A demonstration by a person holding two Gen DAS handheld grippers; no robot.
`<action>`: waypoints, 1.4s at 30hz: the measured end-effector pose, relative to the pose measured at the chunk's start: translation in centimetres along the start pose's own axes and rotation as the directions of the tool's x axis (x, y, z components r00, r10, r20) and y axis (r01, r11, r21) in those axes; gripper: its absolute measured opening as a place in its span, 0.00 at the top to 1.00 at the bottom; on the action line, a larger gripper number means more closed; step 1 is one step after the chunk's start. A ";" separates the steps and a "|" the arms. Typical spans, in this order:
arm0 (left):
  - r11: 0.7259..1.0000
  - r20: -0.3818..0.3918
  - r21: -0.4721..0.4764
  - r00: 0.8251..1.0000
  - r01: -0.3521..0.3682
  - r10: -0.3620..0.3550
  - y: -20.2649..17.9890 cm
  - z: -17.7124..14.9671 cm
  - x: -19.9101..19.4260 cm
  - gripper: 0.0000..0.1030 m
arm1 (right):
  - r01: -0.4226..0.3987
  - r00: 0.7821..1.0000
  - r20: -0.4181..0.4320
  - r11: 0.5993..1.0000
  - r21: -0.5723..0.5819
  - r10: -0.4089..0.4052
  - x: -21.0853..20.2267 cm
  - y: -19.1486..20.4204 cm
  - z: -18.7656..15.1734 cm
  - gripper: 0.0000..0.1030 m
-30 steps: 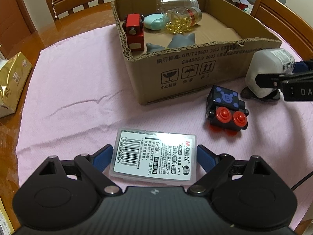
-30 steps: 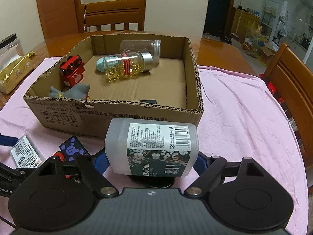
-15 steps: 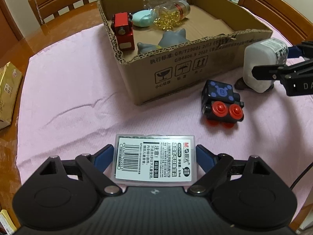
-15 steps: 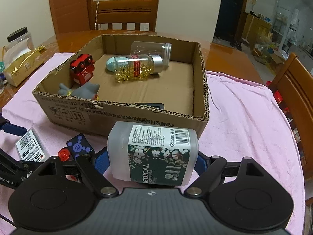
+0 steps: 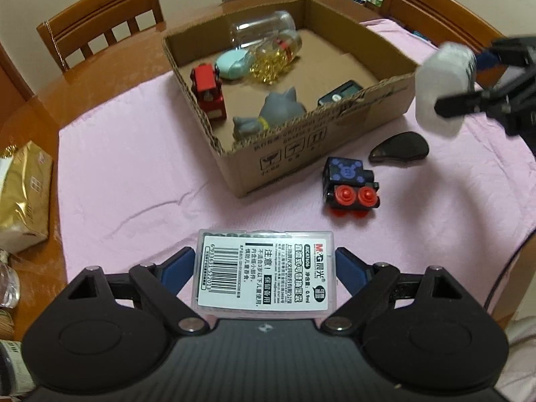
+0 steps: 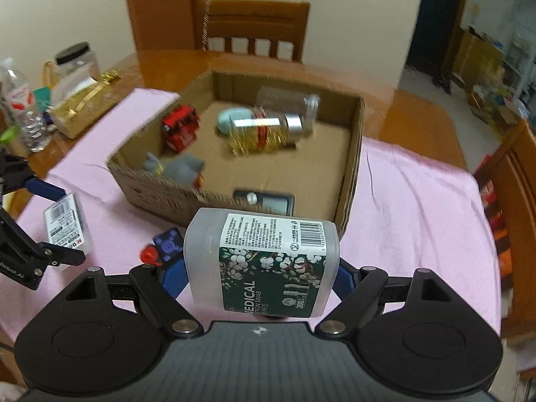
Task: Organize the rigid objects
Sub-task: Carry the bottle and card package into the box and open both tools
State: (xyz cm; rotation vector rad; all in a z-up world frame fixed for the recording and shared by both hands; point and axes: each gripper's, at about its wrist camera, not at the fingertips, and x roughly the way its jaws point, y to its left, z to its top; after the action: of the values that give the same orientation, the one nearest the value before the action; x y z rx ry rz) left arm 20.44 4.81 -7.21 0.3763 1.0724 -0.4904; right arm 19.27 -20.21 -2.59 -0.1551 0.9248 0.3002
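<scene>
My left gripper (image 5: 264,264) is shut on a clear flat plastic case (image 5: 264,271) with a barcode label, held above the pink cloth. My right gripper (image 6: 259,273) is shut on a white cotton swab box (image 6: 261,261) with a green label, lifted near the front right corner of the cardboard box (image 6: 350,181); it also shows in the left wrist view (image 5: 442,90). The cardboard box (image 5: 321,134) holds a red toy (image 5: 207,90), a grey figure (image 5: 271,114), a capsule bottle (image 5: 274,57), a clear jar and a dark device. A black toy train (image 5: 350,184) and a dark flat object (image 5: 398,150) lie on the cloth.
The pink cloth (image 5: 134,167) covers a round wooden table with chairs (image 5: 100,13) around it. A gold package (image 5: 23,194) lies at the left edge. Bottles and a jar (image 6: 73,60) stand at the far left in the right wrist view.
Both grippers have risen with their loads. The swab box has lifted off the dark flat object, which now lies uncovered on the cloth.
</scene>
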 end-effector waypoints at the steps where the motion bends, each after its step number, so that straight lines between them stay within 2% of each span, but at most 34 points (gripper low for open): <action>1: 1.000 0.002 0.003 1.000 0.000 0.000 0.1 0.2 -0.4 0.14 | 0.000 1.000 0.006 1.000 -0.008 0.000 -0.4 -0.1 0.6 0.16; 6: 1.000 0.028 -0.003 1.000 -0.004 0.004 0.3 0.7 -2.0 0.14 | -0.017 0.998 0.065 1.000 -0.010 0.018 -1.0 -1.6 4.1 0.16; 10: 1.000 0.058 -0.019 0.998 -0.013 0.014 0.6 1.0 -3.1 0.14 | -0.026 0.997 0.078 1.000 -0.010 0.027 1.0 -2.5 6.6 0.16; 20: 0.997 0.112 -0.059 0.992 -0.053 0.060 1.1 2.3 -4.4 0.14 | 0.016 1.000 -0.013 0.997 -0.078 -0.018 7.7 -3.1 9.6 0.16; 22: 0.996 0.116 -0.058 0.991 -0.060 0.067 1.1 2.5 -4.4 0.14 | 0.022 0.999 -0.036 0.998 -0.067 -0.024 8.6 -3.5 10.0 0.12; 23: 0.997 0.118 -0.055 0.991 -0.062 0.069 1.0 2.7 -4.4 0.14 | 0.029 0.999 -0.037 0.998 -0.052 -0.031 8.8 -3.7 10.2 0.07; 24: 0.997 0.120 -0.054 0.990 -0.063 0.069 1.0 2.8 -4.4 0.14 | 0.028 0.999 -0.028 0.999 -0.038 -0.029 8.7 -3.9 10.1 0.02; 26: 0.997 0.125 -0.051 0.990 -0.064 0.070 1.0 3.2 -4.3 0.14 | 0.020 1.000 -0.001 1.000 -0.001 -0.020 8.1 -4.5 10.0 0.00; 34: 0.998 0.154 -0.006 0.986 -0.061 0.061 0.5 5.8 -3.8 0.14 | 0.010 1.000 0.024 0.997 0.077 -0.012 4.4 -4.9 7.9 0.00; 42: 0.999 0.193 0.021 0.981 -0.038 0.033 -0.3 9.8 -2.1 0.14 | 0.087 0.993 0.076 0.991 0.104 -0.095 0.4 -3.6 4.8 0.00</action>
State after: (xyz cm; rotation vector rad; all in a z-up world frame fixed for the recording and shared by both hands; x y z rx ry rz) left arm 26.68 -0.06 -1.12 0.3613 0.8715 -0.4978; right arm 24.31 -22.35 -0.08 -0.0911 0.8481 0.1736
